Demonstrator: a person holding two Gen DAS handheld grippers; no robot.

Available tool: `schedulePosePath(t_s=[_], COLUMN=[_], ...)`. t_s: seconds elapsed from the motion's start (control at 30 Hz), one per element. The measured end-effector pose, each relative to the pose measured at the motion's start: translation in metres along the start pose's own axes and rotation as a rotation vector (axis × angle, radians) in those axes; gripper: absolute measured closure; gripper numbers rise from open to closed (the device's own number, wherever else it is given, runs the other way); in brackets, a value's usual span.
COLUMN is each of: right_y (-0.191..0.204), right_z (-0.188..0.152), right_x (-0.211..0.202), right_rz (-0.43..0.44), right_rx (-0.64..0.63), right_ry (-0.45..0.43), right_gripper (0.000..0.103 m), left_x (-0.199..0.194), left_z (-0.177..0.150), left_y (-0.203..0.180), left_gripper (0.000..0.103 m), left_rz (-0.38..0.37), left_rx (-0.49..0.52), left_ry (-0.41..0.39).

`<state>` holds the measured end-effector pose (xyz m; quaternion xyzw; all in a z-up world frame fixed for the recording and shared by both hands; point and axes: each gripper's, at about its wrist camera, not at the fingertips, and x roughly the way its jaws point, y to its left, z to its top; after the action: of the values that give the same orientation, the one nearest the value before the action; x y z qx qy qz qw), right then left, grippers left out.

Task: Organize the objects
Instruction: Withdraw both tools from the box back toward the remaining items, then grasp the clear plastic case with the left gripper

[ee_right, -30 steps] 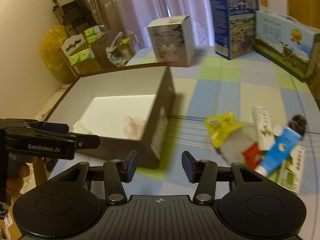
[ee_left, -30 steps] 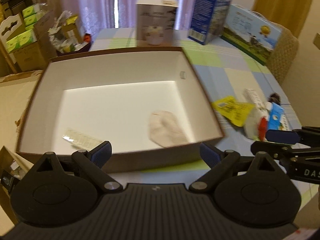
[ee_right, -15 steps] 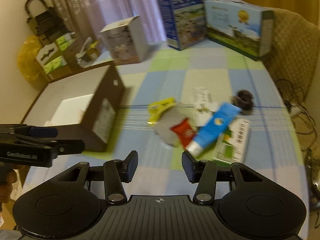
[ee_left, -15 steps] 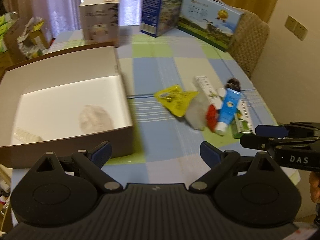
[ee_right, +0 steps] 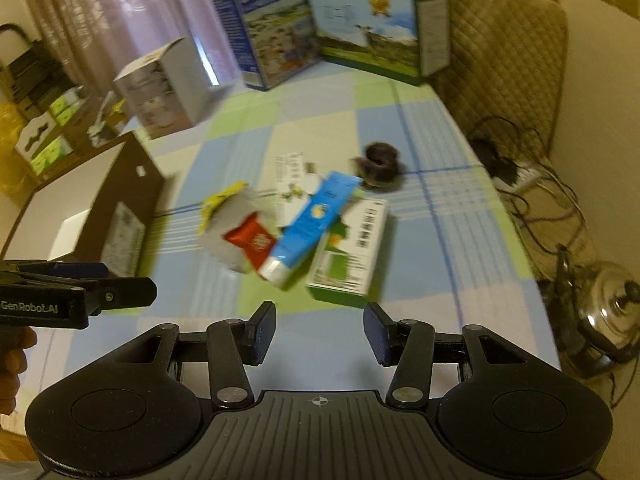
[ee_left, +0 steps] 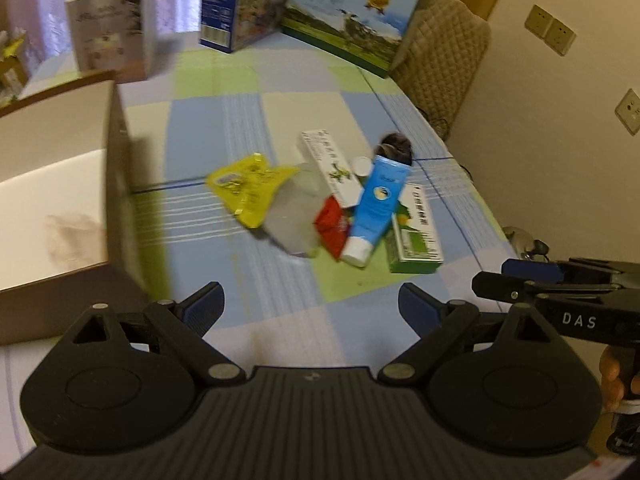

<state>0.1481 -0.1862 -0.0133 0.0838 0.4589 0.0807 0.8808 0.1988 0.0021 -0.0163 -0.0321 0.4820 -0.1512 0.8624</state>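
The left gripper [ee_left: 310, 304] hangs nearest over the checked tablecloth [ee_left: 280, 312], its jaws wide apart and closing slightly with nothing between them. The right gripper [ee_right: 319, 334] is beside it, jaws parted about halfway and empty, above the same near stretch of cloth. Just beyond both lies the pile to be sorted: a green and white carton [ee_left: 416, 236] lies closest, with a blue tube [ee_left: 378, 208] lying partly over its left edge, white cap toward the grippers. Touching the tube's left side is a small red packet [ee_left: 332, 226], which rests on a pale, see-through bag [ee_left: 294, 216]. A yellow packet [ee_left: 248, 184] lies against the far left of that bag, and a long white box [ee_left: 330, 166] slants behind the tube. A small dark round thing [ee_left: 394, 146], too blurred to name, sits at the tube's far end. To the left of the pile, well apart, stands a large open brown box [ee_left: 116, 184] with a white inside and a pale blurred item [ee_left: 74, 232] on its floor. At the far edge of the table stand a white carton [ee_left: 110, 26], a tall blue carton [ee_left: 240, 0] and a long carton with a meadow picture [ee_left: 352, 20], with a quilted chair back [ee_left: 448, 52] behind.
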Motion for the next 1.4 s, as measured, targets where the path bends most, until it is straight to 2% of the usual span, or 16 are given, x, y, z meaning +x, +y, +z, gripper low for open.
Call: schedulePosePath(t_s=[0.3, 0.43, 0.57, 0.73, 0.93, 1.0, 1.07, 1.13, 1.23, 1.4], right_y=[-0.039, -0.047, -0.053, -0.063, -0.071, -0.072, -0.071, -0.070, -0.069, -0.068], right_z=[-0.006, -0.004, -0.002, -0.001, 0.002, 0.002, 0.002, 0.003, 0.004, 0.006], right_x=[0.004, 0.007, 0.012, 0.016, 0.019, 0.020, 0.023, 0.025, 0.028, 0.033], right_rz=[-0.064, -0.072, -0.081, -0.103, -0.121, -0.122, -0.121, -0.119, -0.114, -0.105], right_rx=[0.073, 0.088, 0.096, 0.115, 0.131, 0.133, 0.135, 0.135, 0.131, 0.123], right_ry=[0.034, 0.044, 0.053, 0.068, 0.076, 0.080, 0.084, 0.089, 0.094, 0.099], right_gripper=[0.057, 0.057, 0.057, 0.057, 0.057, 0.057, 0.057, 0.057, 0.057, 0.057], left_x=[0.045, 0.066, 0.090, 0.108, 0.123, 0.127, 0.129, 0.129, 0.126, 0.111], left_z=[0.004, 0.006, 0.007, 0.010, 0.018, 0.020, 0.021, 0.021, 0.019, 0.005], left_y=[-0.006, 0.003, 0.016, 0.030, 0.035, 0.035, 0.034, 0.032, 0.026, 0.015], left_gripper=[0.025, 0.036, 0.051, 0.054, 0.054, 0.054, 0.064, 0.069, 0.073, 0.074], left_rz=[-0.005, -0.002, -0.018, -0.034, -0.025, -0.020, -0.021, -0.024, 0.001, 0.055], left_rx=[0.008, -0.014, -0.064, -0.122, -0.135, -0.130, -0.121, -0.100, -0.050, 0.085], left_ry=[0.008, 0.016, 0.040, 0.028, 0.016, 0.013, 0.007, 0.003, -0.007, -0.014])
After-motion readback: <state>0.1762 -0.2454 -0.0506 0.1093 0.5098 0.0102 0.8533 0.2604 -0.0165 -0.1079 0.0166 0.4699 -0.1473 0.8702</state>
